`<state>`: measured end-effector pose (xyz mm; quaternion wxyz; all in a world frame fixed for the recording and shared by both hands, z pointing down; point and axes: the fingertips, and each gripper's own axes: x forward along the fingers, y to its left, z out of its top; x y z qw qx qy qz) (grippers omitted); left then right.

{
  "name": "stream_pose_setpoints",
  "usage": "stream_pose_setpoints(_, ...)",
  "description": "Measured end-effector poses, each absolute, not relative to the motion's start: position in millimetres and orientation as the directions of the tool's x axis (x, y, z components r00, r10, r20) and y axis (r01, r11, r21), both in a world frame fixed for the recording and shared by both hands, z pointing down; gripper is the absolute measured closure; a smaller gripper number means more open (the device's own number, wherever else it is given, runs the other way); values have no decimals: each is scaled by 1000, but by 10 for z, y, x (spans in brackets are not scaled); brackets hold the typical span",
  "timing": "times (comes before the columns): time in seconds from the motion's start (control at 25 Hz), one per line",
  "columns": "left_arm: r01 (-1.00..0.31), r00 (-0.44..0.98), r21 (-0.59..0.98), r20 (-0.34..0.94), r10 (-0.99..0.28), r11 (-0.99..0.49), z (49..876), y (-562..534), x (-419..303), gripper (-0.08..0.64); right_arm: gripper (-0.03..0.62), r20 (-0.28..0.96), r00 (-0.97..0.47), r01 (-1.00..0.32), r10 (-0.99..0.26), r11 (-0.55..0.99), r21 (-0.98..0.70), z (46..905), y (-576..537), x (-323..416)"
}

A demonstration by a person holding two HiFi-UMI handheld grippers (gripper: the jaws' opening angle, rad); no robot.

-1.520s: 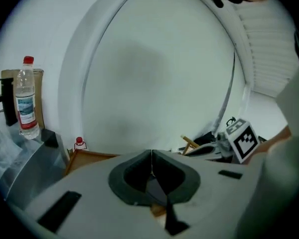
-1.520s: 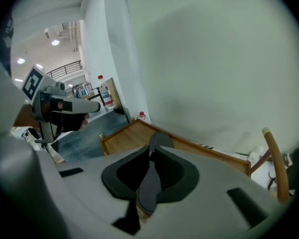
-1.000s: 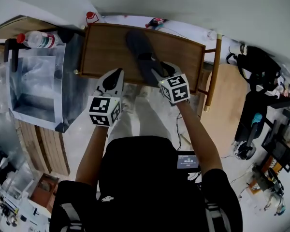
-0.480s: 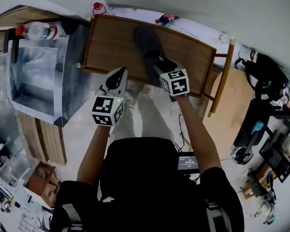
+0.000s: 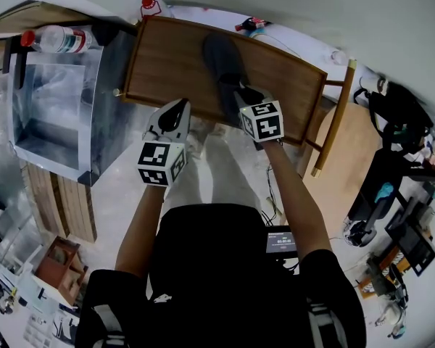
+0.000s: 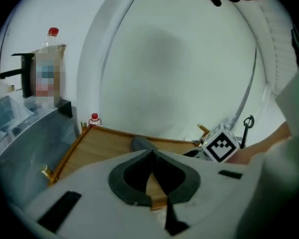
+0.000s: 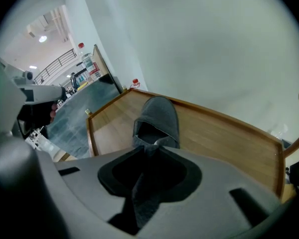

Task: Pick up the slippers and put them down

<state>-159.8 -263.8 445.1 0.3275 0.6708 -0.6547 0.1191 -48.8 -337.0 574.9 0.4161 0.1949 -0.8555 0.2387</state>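
table: wooden, slipper on it
my right gripper: jaws just closed in, pinching slipper heel
my left gripper: pressed together, empty, over table's near edge

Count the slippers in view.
1. Grey slipper on the wooden table, heel pinched in the right gripper, whose jaws have just been closing. Another may be hidden.
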Motion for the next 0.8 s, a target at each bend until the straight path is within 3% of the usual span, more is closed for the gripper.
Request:
stream_pose_setpoints(0.28, -955, 125, 290, 586, -800, 63, 4461, -2678, -1566, 554, 566, 807, -570, -546, -155, 805, -231, 5731, -3386, -470)
stream_pose_setpoints(0.8, -958, 155, 286, 577, -802, 21, 4405, -2712, -1596, 554, 580, 776, -595, -563, -209, 797, -218, 5496, -3360, -447)
